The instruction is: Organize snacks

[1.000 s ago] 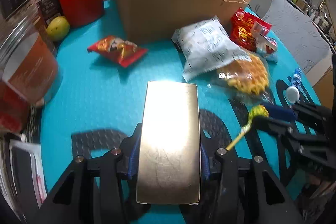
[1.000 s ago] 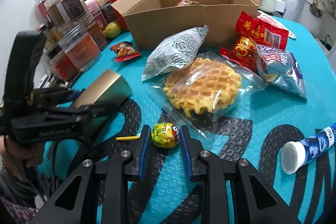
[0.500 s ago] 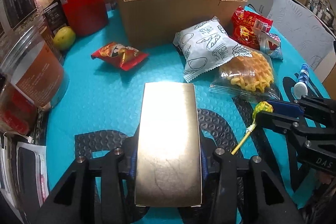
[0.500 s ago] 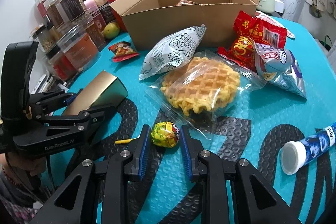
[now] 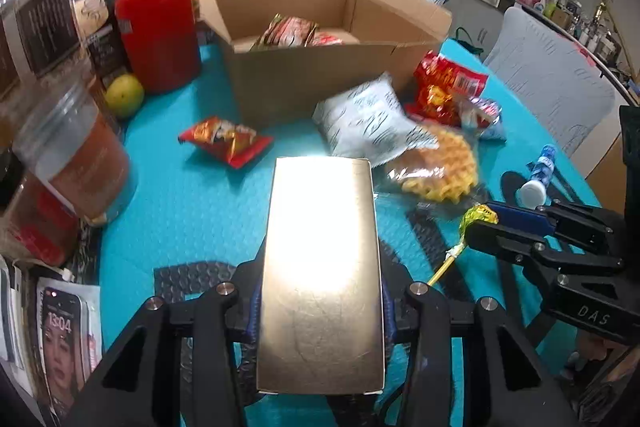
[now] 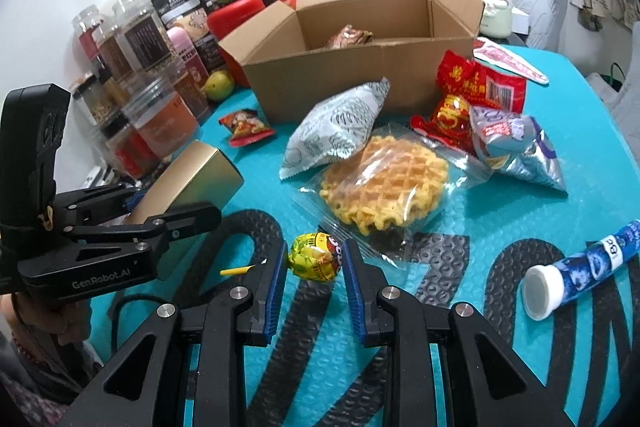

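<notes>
My left gripper (image 5: pixel 320 299) is shut on a flat gold box (image 5: pixel 320 227), which sticks out forward above the teal mat; the gold box (image 6: pixel 192 175) also shows in the right wrist view, tilted up. My right gripper (image 6: pixel 314 267) is shut on a yellow-green wrapped lollipop (image 6: pixel 316 257), its yellow stick pointing left. The open cardboard box (image 5: pixel 320 83) stands at the back with some snack packets inside. Loose on the mat before it lie a bagged waffle (image 6: pixel 384 187), a grey-white packet (image 6: pixel 340 123), red packets (image 6: pixel 476 95), a silver packet (image 6: pixel 516 147) and a small red packet (image 6: pixel 246 127).
Clear jars (image 6: pixel 160 119) crowd the left edge, with a red canister (image 5: pixel 156 31) and a green fruit (image 5: pixel 124 95) behind them. A blue-and-white tube (image 6: pixel 580 267) lies at the right. A phone (image 5: pixel 64 343) rests at the near left. A grey chair (image 5: pixel 552 95) stands beyond the table's right side.
My left gripper has risen a little with the gold box, so more of the cardboard box's inside shows. The right gripper has stayed in place on the lollipop.
</notes>
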Motion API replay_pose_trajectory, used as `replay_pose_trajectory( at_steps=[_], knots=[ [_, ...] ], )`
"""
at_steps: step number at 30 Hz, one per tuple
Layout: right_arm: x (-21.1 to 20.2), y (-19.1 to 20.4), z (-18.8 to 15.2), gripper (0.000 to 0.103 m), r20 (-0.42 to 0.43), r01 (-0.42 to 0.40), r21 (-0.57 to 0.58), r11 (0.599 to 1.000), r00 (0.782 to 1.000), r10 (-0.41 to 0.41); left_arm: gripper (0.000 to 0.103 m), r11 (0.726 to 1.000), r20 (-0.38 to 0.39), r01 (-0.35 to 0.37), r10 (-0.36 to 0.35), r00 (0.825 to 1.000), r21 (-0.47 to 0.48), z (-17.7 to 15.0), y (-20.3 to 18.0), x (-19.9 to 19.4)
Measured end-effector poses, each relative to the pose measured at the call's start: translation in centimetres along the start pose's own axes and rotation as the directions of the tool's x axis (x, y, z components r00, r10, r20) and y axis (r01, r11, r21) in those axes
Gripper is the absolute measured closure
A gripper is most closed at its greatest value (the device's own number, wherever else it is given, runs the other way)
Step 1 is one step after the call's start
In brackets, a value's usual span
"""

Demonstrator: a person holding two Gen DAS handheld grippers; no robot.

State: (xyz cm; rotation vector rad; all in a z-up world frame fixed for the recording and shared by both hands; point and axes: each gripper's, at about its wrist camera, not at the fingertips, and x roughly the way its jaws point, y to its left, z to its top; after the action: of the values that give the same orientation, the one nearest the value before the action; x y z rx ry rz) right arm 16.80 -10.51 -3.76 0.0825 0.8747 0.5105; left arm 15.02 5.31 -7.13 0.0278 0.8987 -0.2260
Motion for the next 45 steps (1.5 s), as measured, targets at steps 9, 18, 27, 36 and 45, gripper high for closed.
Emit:
replay_pose_trajectory(
  at_steps=[9, 18, 27, 36, 45],
  knots=[
    [-2.7, 0.0, 1.1, 0.075, 0.063, 0.008, 0.006, 1.0, 0.998, -0.008, 0.06, 1.0, 0.055, 0.027, -0.028, 0.998, 0.01, 2.0, -1.0, -2.2],
    [-4.2, 0.2, 3.5, 0.075, 0.108, 0.013, -0.005, 1.0, 0.994, -0.012, 0.06, 0.999, 0.102, 0.045, -0.047, 0.994, 0.026, 4.3, -1.8, -3.7],
    [-4.9, 0.2, 6.9, 0.075, 0.144, 0.022, -0.039, 0.999, 0.989, -0.016, 0.06, 0.999, 0.141, 0.043, -0.046, 0.989, 0.025, 7.3, -1.6, -4.5],
    [-5.5, -0.1, 11.2, 0.075, 0.196, 0.043, -0.081, 0.996, 0.98, -0.026, 0.06, 0.998, 0.192, 0.05, -0.056, 0.98, 0.036, 10.7, -1.8, -5.0],
    [-5.1, -1.1, 15.7, 0.075, 0.239, 0.086, -0.109, 0.99, 0.969, -0.058, 0.06, 0.997, 0.241, 0.067, -0.076, 0.967, 0.046, 15.4, -1.6, -4.0]
  ],
)
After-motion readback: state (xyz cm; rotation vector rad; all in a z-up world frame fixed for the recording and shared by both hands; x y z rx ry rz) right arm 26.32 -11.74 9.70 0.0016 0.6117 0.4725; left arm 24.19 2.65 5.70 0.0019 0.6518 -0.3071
